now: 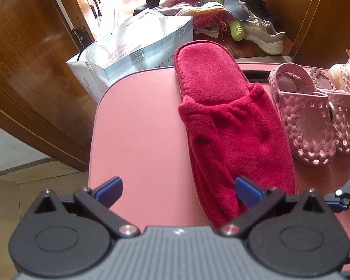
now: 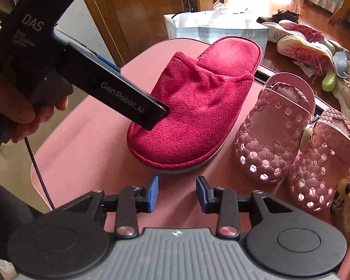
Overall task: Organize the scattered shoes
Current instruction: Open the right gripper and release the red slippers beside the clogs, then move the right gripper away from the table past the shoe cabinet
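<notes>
left gripper [image 2: 149, 114] body, white "DAS", "GenRobot.AI", red slipper [image 2: 193, 107]

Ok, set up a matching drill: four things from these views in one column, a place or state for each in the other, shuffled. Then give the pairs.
Things:
1. red slipper
2. pink clogs
3. white paper bag
4. left gripper

Place or state:
A. on the floor past the pink surface
B. jaws open, empty
C. side by side, right of the slipper
D. alone, left of the clogs

Pairs: 1-D, 2-C, 3-A, 4-B
</notes>
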Available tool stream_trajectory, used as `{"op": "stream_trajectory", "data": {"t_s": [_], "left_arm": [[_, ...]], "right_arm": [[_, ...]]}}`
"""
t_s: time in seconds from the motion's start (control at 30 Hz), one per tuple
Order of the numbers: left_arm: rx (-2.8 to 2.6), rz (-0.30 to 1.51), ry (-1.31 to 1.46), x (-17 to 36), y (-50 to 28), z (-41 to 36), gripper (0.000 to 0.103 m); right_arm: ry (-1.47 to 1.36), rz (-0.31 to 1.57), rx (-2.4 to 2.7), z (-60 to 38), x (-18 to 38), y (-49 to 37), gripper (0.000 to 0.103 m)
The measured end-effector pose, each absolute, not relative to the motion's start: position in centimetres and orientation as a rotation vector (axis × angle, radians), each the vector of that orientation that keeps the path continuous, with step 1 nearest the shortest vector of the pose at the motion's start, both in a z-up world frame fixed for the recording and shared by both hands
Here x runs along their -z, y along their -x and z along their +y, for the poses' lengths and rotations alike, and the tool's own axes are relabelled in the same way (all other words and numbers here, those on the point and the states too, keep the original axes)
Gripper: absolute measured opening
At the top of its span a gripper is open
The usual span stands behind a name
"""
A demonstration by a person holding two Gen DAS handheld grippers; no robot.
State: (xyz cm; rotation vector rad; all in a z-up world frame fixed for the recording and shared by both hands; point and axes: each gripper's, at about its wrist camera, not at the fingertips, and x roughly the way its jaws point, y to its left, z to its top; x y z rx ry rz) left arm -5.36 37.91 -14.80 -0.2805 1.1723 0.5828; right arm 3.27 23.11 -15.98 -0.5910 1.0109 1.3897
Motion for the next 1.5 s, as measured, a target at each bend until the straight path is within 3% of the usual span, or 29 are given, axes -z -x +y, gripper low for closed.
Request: {"op": "stream_trajectory", "data": {"t_s": [0.3, 0.6, 1.17, 1.27, 1.5], "left_arm": [[-0.534, 1.088, 0.186, 11.3, 4.6, 31.8, 0.103], [-0.44, 1.083, 0.121, 10.9, 3.8, 25.4, 0.103], [-0.208, 1.076, 0.057, 11.9, -2.1, 12.4, 0.103], [-0.175, 1.082, 0.055, 12.2, -3.4, 10.7, 0.103], [-0.13, 1.107, 0.05, 13.6, -6.7, 7.0, 0.103]], "right_arm": [[0.533, 1.007, -1.313, 17.4, 14.6, -3.2, 0.065], [0.419, 1.052, -1.103, 10.7, 15.0, -5.5, 0.077], [0.452, 1.106, -0.781, 1.8, 14.6, -8.4, 0.074], [0.432, 1.124, -0.758, 0.3, 14.8, -8.8, 0.062], [0.398, 1.159, -0.711, -3.1, 15.4, -9.7, 0.047]]}}
